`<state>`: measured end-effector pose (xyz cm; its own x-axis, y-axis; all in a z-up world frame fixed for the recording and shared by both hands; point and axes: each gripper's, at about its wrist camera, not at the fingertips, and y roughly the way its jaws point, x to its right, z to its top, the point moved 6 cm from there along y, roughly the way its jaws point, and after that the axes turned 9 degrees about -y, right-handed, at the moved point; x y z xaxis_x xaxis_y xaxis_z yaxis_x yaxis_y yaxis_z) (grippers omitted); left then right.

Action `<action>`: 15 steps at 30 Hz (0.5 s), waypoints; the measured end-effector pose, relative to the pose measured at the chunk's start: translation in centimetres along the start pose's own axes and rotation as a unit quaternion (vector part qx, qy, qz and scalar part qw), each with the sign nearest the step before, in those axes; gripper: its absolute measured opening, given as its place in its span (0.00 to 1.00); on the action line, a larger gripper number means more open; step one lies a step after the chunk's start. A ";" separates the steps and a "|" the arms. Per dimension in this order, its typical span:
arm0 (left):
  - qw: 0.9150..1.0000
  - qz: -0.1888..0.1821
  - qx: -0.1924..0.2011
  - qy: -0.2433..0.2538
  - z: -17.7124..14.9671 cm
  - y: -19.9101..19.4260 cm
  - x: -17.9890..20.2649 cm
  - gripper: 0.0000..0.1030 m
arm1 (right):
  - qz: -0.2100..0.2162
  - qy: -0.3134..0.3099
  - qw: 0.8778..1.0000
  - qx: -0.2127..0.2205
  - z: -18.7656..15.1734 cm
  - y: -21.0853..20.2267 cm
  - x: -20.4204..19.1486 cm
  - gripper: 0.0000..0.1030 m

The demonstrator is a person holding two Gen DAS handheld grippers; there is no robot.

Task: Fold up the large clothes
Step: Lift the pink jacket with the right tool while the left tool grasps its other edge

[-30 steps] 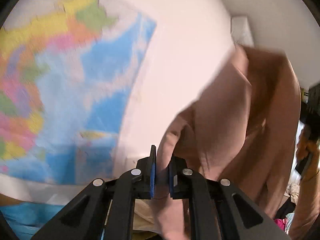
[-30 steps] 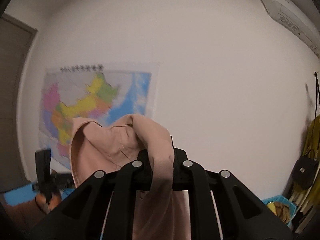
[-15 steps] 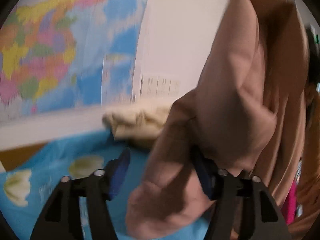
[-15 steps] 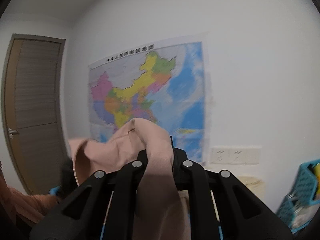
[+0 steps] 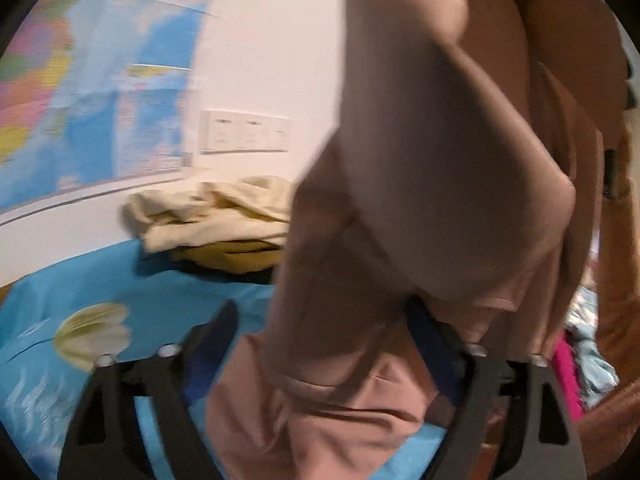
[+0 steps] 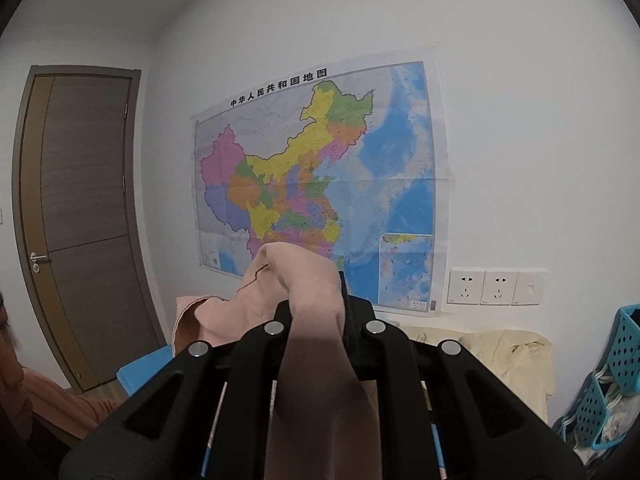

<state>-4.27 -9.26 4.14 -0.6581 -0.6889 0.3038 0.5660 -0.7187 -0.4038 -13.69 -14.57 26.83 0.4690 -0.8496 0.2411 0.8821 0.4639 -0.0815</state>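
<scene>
We find the left gripper (image 5: pixel 320 320) with its jaws spread wide; the pink garment (image 5: pixel 420 200) hangs loosely through the gap and neither finger presses it. The cloth bunches low between the fingers and rises up the right side of the left wrist view, blurred by motion. Under it lies a blue sheet (image 5: pixel 60 320) printed with a pale flower, which covers the bed.

We find the right gripper (image 6: pixel 316 300) closed tight on a fold of the same garment (image 6: pixel 312 308). The fabric humps over the fingertips, trails down between the black arms toward the camera, and spreads out to the left in a loose collar-like edge.

Toward the far edge of the bed, against the wall, sits a heap of cream cloth (image 5: pixel 212 212) on top of a mustard piece (image 5: pixel 236 256). In the right wrist view the cream cloth (image 6: pixel 508 356) lies beyond the gripper to the right. A blue basket (image 6: pixel 616 364) with a perforated wall stands at the right margin of that view; we cannot make out its contents.

On the wall behind, we note a coloured map (image 6: pixel 320 184), flat and slightly creased, and a row of three white sockets (image 6: pixel 496 287) just to the right of its lower corner. A brown door (image 6: pixel 80 216), shut, with a metal handle, stands at the far left.
</scene>
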 end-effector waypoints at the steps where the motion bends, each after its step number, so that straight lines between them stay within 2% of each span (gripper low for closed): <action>1: 1.000 -0.010 -0.006 0.003 -0.2 0.3 0.4 0.36 | 0.001 0.004 1.000 -0.001 -0.3 -0.1 0.1 0.10; 3: 1.000 -0.017 -0.013 -0.001 -0.4 0.5 1.0 0.18 | -0.006 0.007 1.000 -0.006 -0.8 -0.1 0.4 0.10; 4: 1.000 -0.014 -0.004 -0.005 -0.3 0.1 1.1 0.15 | -0.009 0.009 1.000 -0.008 -1.0 -0.3 0.5 0.10; 8: 0.997 -0.009 0.076 -0.031 2.6 -5.2 1.4 0.11 | -0.029 0.011 0.999 0.007 -0.6 -2.6 0.9 0.10; 11: 0.985 -0.007 0.167 -0.038 6.6 -12.6 2.6 0.11 | -0.038 0.007 0.998 0.055 1.2 -6.3 0.6 0.10; 12: 0.982 0.009 0.188 -0.030 7.9 -14.5 3.1 0.11 | -0.040 0.003 0.997 0.067 1.8 -7.2 0.4 0.10; 15: 0.975 0.033 0.217 -0.020 10.7 -18.6 4.7 0.12 | -0.035 -0.008 0.995 0.091 3.5 -8.7 -0.5 0.09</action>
<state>-12.54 -0.11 22.30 -0.5985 -0.7312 0.3274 0.7686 -0.6393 -0.0228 -21.79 -17.31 30.82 0.4041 -0.8784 0.2553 0.8899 0.4421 0.1124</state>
